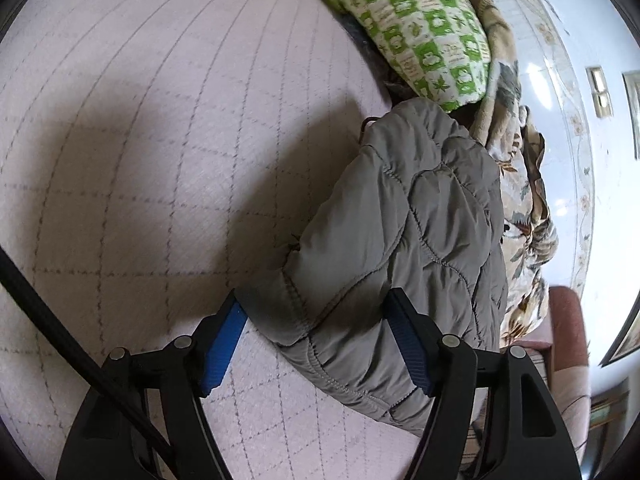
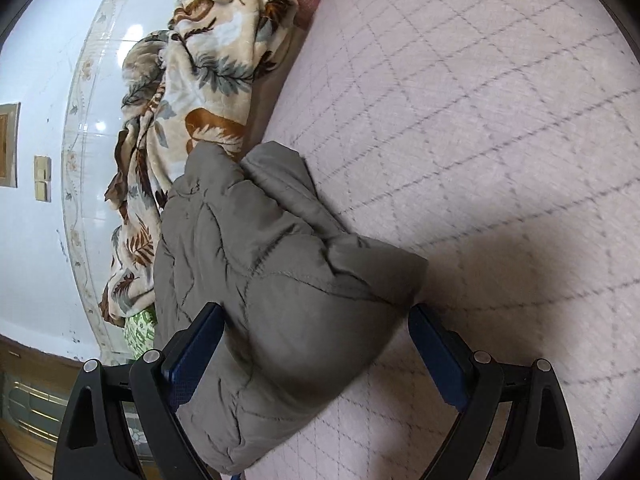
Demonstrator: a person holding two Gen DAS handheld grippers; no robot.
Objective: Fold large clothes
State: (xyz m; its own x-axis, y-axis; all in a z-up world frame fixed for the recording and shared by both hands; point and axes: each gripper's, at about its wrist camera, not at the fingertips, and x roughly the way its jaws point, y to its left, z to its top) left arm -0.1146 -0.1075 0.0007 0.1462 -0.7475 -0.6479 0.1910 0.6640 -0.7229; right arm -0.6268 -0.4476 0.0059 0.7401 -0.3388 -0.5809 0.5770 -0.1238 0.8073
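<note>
Folded jacket [image 1: 400,240] sits between both grippers [image 1: 316,344] [image 2: 316,356], fingers apart, not clamping. Risk: puffy bundle springs open on bed [image 1: 140,160].

The work surface is a bed covered by a pale pink quilted cover [image 1: 160,128] stitched in a grey diamond grid. A leaf-patterned plush blanket [image 2: 208,72] in cream, brown and grey lies bunched along the bed edge, next to a pillow [image 1: 420,28] in green-and-white print. Beyond the bed is a glossy white tiled wall [image 2: 36,240] with a floral border strip [image 2: 74,184]. Bright reflections show on the tiles. Dark shadows fall across the cover.
</note>
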